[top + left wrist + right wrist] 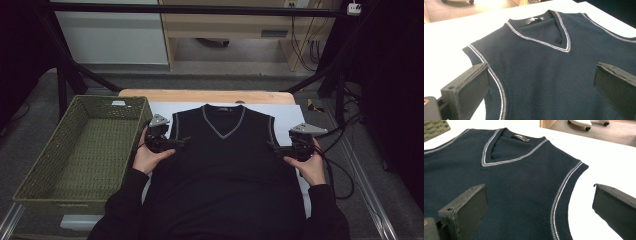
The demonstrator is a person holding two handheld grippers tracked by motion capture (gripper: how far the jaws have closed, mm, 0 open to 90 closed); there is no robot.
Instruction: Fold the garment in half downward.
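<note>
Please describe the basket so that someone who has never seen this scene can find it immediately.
Start at the white table where a dark sleeveless vest lies flat. The basket stands just beyond the table's left edge, beside the left gripper. It is olive green, woven, rectangular and open-topped.

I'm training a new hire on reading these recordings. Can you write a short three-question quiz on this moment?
1. True or false: the left claw is shut on the vest.
2. Multiple choice: the basket stands A) at the person's left of the vest, B) on top of the vest, C) at the person's right of the vest.
3. Fill in: the vest lies flat, neck away from the person, with a ____-shaped neckline.

Key
1. False. In the left gripper view its jaws stand wide apart, straddling the vest's armhole edge. The right claw is open too, at the opposite armhole.
2. A.
3. V.
</note>
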